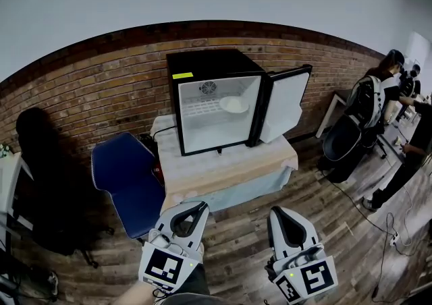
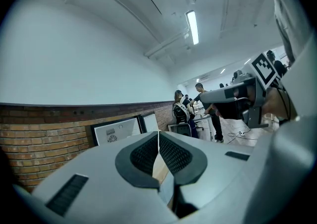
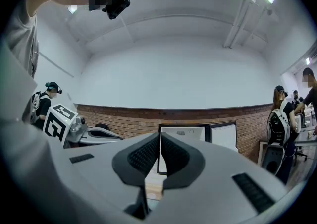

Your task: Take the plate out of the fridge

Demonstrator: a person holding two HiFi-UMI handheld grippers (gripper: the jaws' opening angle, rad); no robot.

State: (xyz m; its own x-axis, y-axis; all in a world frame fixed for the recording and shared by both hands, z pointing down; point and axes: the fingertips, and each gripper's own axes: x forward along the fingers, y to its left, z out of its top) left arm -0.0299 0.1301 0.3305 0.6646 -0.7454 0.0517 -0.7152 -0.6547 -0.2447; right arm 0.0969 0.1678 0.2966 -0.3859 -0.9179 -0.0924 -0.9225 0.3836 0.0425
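A small black fridge (image 1: pixel 214 101) stands on a cloth-covered table (image 1: pixel 229 165), its door (image 1: pixel 286 104) swung open to the right. On the upper wire shelf inside lies a white plate (image 1: pixel 233 104). My left gripper (image 1: pixel 200 208) and right gripper (image 1: pixel 276 214) are held low in the head view, well short of the table, both shut and empty. In the left gripper view the left gripper (image 2: pixel 158 134) has its pads pressed together; the right gripper (image 3: pixel 160 136) points at the open fridge (image 3: pixel 185 136), jaws closed with nothing between them.
A blue chair (image 1: pixel 128 179) stands left of the table, a dark chair (image 1: pixel 40 182) farther left. People (image 1: pixel 385 94) and a dark office chair (image 1: pixel 344 142) are at the right, with cables on the wooden floor. A brick wall runs behind the fridge.
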